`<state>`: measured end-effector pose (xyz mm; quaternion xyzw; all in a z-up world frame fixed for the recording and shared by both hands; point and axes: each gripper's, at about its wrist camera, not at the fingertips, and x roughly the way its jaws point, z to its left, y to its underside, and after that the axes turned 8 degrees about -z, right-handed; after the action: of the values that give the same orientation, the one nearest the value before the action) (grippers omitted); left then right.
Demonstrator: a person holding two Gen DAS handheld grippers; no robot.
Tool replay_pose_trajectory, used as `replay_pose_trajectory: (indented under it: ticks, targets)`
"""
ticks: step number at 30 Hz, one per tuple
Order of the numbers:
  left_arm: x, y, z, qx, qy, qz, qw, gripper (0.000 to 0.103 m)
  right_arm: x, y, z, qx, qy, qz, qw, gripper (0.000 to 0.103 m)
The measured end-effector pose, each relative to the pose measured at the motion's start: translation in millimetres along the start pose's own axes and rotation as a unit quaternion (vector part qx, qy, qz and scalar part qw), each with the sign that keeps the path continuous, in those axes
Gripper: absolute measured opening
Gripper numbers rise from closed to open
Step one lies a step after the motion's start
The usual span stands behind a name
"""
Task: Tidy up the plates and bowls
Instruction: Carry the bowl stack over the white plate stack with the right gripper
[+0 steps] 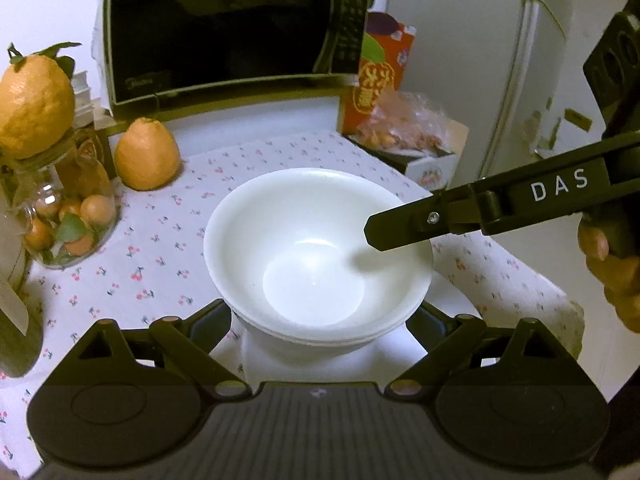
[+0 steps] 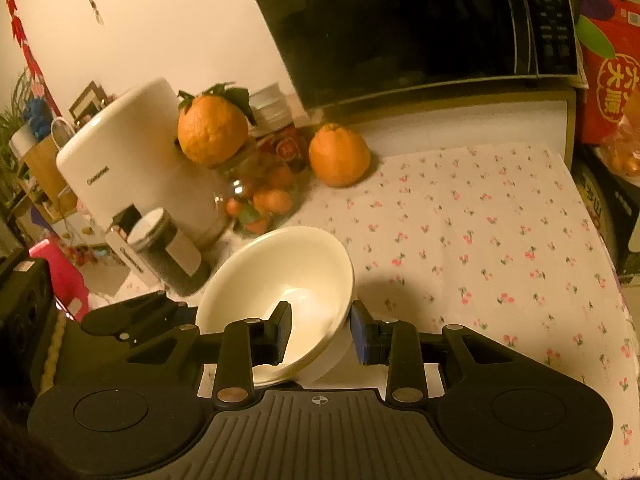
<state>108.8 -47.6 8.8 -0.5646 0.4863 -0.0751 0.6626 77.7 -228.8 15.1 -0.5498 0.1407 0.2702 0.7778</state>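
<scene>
Two, maybe three bowls (image 1: 318, 252) nested, stack right in front of my left gripper (image 1: 320, 320), whose jaws stand wide either side of its base; can't tell if pads touch. Right gripper (image 2: 320, 334) is narrowed on the stack's near rim, one pad inside, one outside; looks gripped, stack tilted toward me. Stacking seems mostly done; stack not yet set down on the surface (image 2: 500, 240) ahead. No plates in view, so can't judge that part.
</scene>
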Motion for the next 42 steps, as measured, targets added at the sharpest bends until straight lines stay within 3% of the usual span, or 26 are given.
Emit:
replay_pose_trajectory:
  ticks: [16,28,33,39,42]
  targets:
    - [0,23,-25,0.03,0.032,0.048,0.9979,0.088,-20,33,-13,-0.002,0.015,0.048,0.999,0.031]
    - [2,25,-27,0.033,0.034,0.051,0.9976,0.087,-18,36,-14,-0.003,0.021,0.056,0.998,0.031]
    - [3,24,-28,0.042,0.032,0.056,0.9971,0.096,-16,36,-15,0.003,0.018,0.06,0.998,0.034]
    - [0,22,-28,0.041,0.026,0.065,0.9967,0.1,-20,30,-21,0.016,0.026,0.045,0.999,0.067]
    - [-5,21,-26,0.039,0.023,0.068,0.9967,0.101,-24,27,-25,0.027,0.026,0.038,0.999,0.072]
